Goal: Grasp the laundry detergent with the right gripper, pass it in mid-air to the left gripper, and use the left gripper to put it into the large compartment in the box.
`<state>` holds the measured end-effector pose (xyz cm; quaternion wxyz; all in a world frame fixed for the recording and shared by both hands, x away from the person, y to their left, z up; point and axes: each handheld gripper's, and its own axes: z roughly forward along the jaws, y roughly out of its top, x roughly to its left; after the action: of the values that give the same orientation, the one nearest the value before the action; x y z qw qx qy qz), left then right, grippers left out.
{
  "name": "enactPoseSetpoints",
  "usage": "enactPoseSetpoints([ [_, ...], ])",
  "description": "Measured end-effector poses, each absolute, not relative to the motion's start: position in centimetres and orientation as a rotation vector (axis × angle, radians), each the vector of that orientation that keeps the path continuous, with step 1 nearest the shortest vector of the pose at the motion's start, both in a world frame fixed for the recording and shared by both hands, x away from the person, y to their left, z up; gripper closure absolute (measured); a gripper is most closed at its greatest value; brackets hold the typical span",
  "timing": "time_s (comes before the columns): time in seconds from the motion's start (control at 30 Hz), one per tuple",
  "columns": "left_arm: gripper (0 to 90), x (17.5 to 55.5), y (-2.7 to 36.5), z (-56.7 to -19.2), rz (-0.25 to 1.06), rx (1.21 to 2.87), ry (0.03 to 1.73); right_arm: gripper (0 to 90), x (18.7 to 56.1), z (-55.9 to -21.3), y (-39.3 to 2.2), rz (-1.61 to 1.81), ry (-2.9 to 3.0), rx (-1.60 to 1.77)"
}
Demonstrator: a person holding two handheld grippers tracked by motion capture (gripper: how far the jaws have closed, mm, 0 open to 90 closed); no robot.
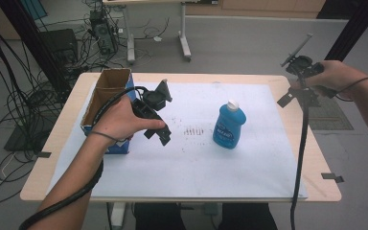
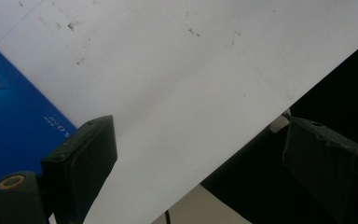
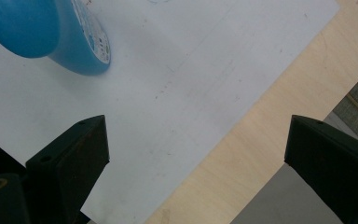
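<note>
1. Left gripper point(image 1: 162, 136): jaws spread wide, holding nothing, just right of the blue cardboard box point(image 1: 106, 103).
2. Right gripper point(image 1: 287, 99): released too, raised over the surface's point(image 1: 72, 108) right edge.
3. White sheet point(image 1: 182, 163) over pale wood; grey floor and cables beyond.
4. Blue bottle point(image 1: 229, 125) upright between both grippers, touching neither.

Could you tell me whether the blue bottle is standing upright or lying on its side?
Upright. In the high view the blue bottle stands on its base on the white sheet, its white cap on top.
</note>
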<state>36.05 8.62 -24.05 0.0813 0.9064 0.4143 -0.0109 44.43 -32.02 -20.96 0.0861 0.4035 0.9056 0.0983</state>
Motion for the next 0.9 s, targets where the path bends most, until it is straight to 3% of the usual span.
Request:
enactPoseSetpoints([
  [0.9,10.1,36.2,8.2,-24.1,-0.044,2.721,1.219,6.5,42.8,-23.4,-32.6,0.303,2.711,1.192],
])
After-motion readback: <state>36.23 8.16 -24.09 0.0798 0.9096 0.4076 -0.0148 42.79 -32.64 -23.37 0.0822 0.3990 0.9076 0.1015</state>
